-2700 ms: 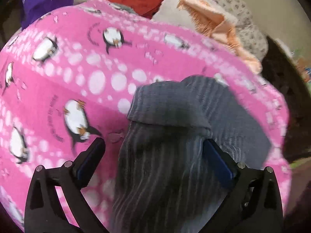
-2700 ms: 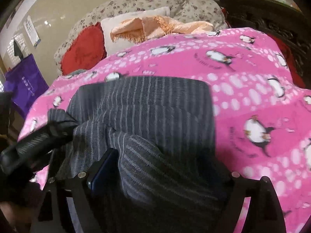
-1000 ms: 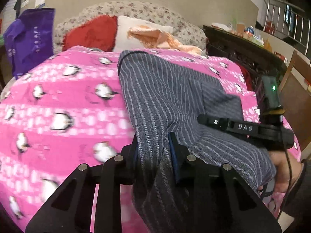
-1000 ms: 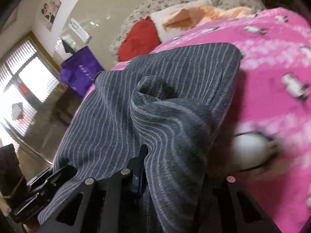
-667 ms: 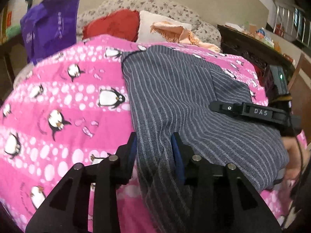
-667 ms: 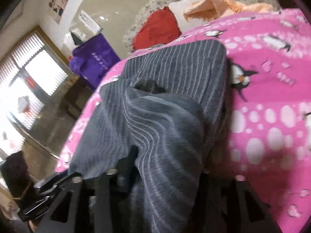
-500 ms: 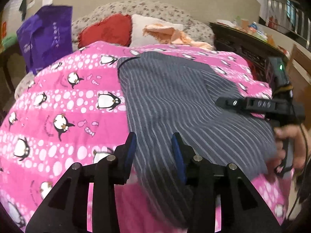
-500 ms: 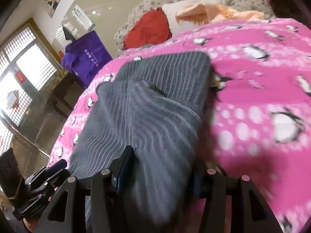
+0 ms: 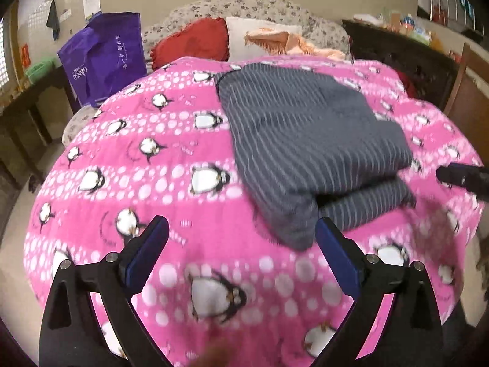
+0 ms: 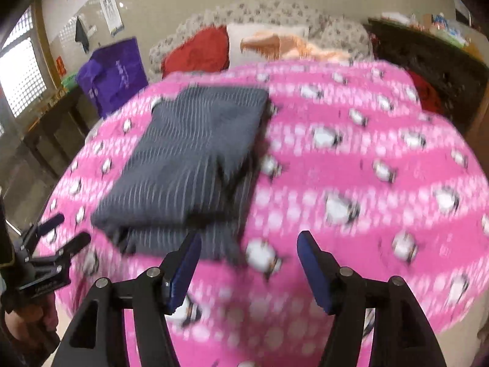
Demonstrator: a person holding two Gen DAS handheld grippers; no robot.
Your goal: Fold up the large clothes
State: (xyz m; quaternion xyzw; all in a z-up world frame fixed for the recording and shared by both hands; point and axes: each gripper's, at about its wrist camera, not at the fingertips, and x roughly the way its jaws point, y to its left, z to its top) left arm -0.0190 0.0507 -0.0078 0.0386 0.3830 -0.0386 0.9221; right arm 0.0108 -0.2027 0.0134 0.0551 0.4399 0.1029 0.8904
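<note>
One grey striped garment, folded in layers, lay on one pink penguin blanket. Two grippers: left gripper spread wide, right gripper likewise, both empty, hovering apart from the cloth. Layer count blurred; right view smeared.

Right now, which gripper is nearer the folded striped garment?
Roughly equal, perhaps the right. The right gripper is open, its left finger reaching the garment's near edge. The left gripper is open too, its right finger beside the near corner; neither holds it.
</note>
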